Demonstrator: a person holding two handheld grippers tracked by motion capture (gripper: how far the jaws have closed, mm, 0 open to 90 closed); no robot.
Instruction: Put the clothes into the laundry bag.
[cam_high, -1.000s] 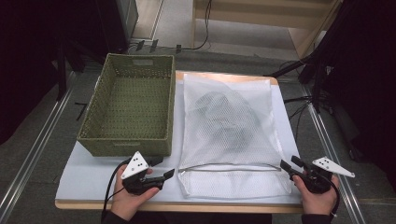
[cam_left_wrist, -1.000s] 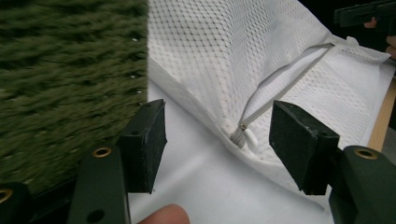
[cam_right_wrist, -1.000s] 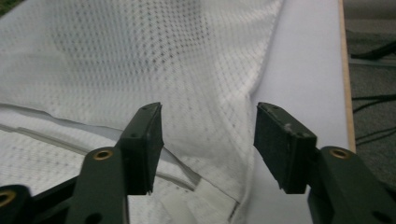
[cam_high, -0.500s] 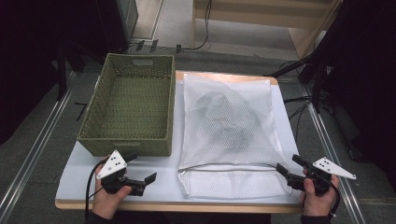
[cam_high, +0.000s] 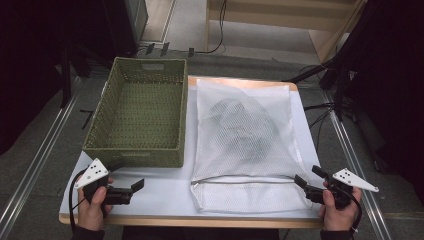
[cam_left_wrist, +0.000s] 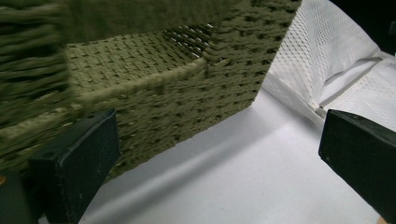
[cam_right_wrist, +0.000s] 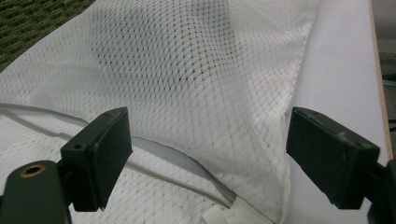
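1. Both of my grippers have just been opening and now stand wide apart with nothing between the jaws: left gripper (cam_high: 134, 188) on the bare white surface (cam_high: 165, 195) near the front, right gripper (cam_high: 306, 181) at the mesh bag's right front corner.
2. The mesh laundry bag (cam_high: 243, 145) lies flat on the surface just beside the green wicker basket (cam_high: 141, 120), something dark inside it, its zipper (cam_high: 245, 179) running along the front.
3. Risk: that mesh is floppy, so if I pinch just one layer at the corner, the bag will probably sag or slip out.
4. Also, my left gripper is close to the basket's front wall; a careless swing could shove it.
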